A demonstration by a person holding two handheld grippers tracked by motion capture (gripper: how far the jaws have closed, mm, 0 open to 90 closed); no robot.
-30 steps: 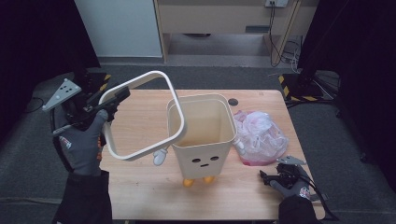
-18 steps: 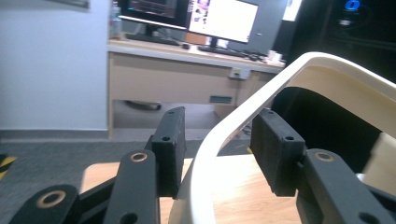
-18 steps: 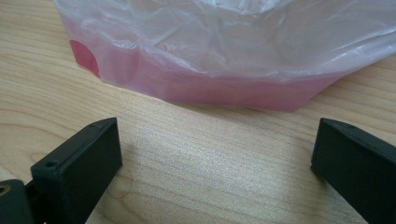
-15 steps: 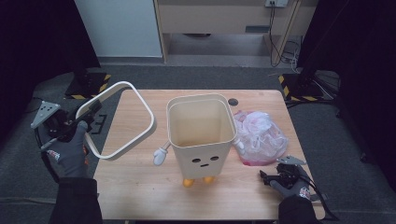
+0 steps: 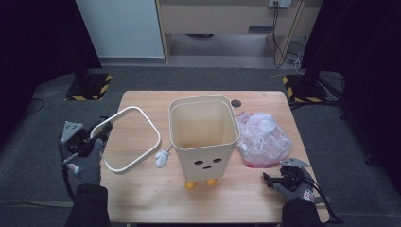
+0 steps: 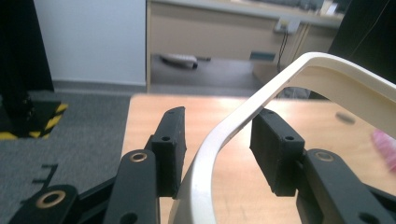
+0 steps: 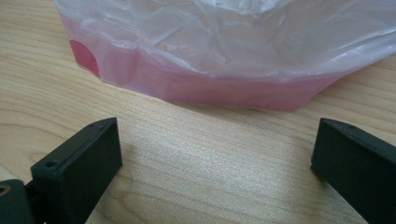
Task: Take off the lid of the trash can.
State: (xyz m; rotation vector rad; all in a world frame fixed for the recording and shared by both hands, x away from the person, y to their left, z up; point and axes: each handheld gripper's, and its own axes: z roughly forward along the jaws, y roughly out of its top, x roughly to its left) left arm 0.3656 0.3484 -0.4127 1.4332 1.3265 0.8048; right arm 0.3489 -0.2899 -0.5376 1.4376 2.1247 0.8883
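While the bench [image 5: 142, 198] carries everything in play, its largest item is the cream bin [image 5: 204, 137], standing upright near the middle on 2 orange feet, mouth open and bare of any liner. That open mouth is judged to be the reason the rim ring [image 5: 126, 138] is off: the ring belongs on the bin top and has to be clear of it for a bag to go in.

To the bin's right, touching or just beside its small white hand, the pink bag [image 5: 263, 139] lies crumpled on the wood, within easy reach of the right side.

The rim ring is held out over the bench's left part, well apart from the bin mouth and tilted, its near-left corner lifted. The left tongs [image 5: 97, 136] are clenched on that corner: in the left gripper view the ring's bar [image 6: 219, 140] passes up between the 2 black pads, the left pad against it, so the ring hangs forward and rightward of the tongs.

The right tongs [image 5: 266, 178] rest low at the bench's near-right corner, released and holding nothing. In the right gripper view the bag's pink hem [image 7: 210, 88] lies just ahead of the wide-set pads, not between them.
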